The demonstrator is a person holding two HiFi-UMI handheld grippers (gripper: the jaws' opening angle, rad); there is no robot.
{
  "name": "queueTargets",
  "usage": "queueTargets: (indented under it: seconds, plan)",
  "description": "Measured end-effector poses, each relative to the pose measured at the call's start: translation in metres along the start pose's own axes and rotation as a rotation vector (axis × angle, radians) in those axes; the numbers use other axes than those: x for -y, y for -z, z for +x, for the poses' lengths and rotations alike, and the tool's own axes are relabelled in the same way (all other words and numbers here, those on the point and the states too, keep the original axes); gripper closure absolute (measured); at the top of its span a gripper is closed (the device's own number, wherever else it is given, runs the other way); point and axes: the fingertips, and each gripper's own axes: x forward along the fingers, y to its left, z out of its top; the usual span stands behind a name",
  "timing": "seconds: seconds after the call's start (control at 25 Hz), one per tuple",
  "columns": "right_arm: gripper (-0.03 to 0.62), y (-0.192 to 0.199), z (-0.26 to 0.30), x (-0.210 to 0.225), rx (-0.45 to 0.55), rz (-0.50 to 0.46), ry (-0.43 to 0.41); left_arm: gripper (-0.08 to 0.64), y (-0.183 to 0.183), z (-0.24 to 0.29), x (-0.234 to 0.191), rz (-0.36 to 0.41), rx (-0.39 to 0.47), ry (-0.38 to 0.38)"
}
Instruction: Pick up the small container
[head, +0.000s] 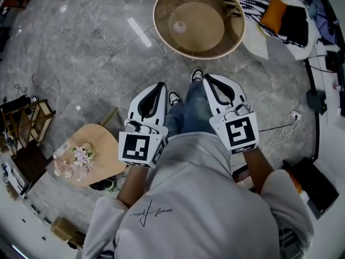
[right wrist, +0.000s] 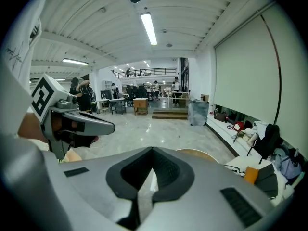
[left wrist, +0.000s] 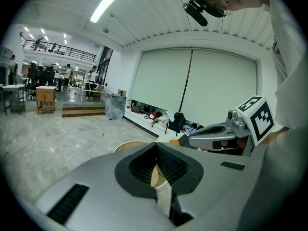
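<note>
The small container (head: pixel 179 26) is a pale round thing lying under the glass top of a round wooden table (head: pixel 161 34) ahead of me, and no gripper touches it. My left gripper (head: pixel 160 85) and right gripper (head: pixel 207 78) are held side by side above my legs, well short of the table. On both, the black pads meet at the tip with nothing between them. In the left gripper view only the table's rim (left wrist: pixel 126 146) shows past the shut jaws, and the right gripper view shows the rim (right wrist: pixel 197 153) the same way. The container is hidden in both gripper views.
A small wooden side table (head: pixel 102 144) with flowers (head: pixel 75 158) stands at my left, and a wooden rack (head: pixel 27 117) beyond it. A striped cloth (head: pixel 250 1) and an orange cushion (head: pixel 275 12) lie past the round table. A power strip with cable (head: pixel 294 117) is on the floor at right.
</note>
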Motion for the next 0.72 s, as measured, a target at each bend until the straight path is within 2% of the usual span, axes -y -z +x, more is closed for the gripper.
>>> queueTargets:
  seconds: [0.32,0.48,0.72]
  plan:
    - [0.581,0.011,0.021,0.021,-0.018,0.015,-0.048,0.543,0.004,0.029,0.003,-0.018,-0.033,-0.003]
    - [0.581,0.019,0.029,0.039,-0.027,0.008,-0.065,0.543,0.007,0.043,0.003,-0.025,-0.070,-0.030]
    - [0.581,0.036,0.052,0.057,-0.031,0.037,-0.082,0.543,0.015,0.061,-0.008,-0.103,-0.030,-0.041]
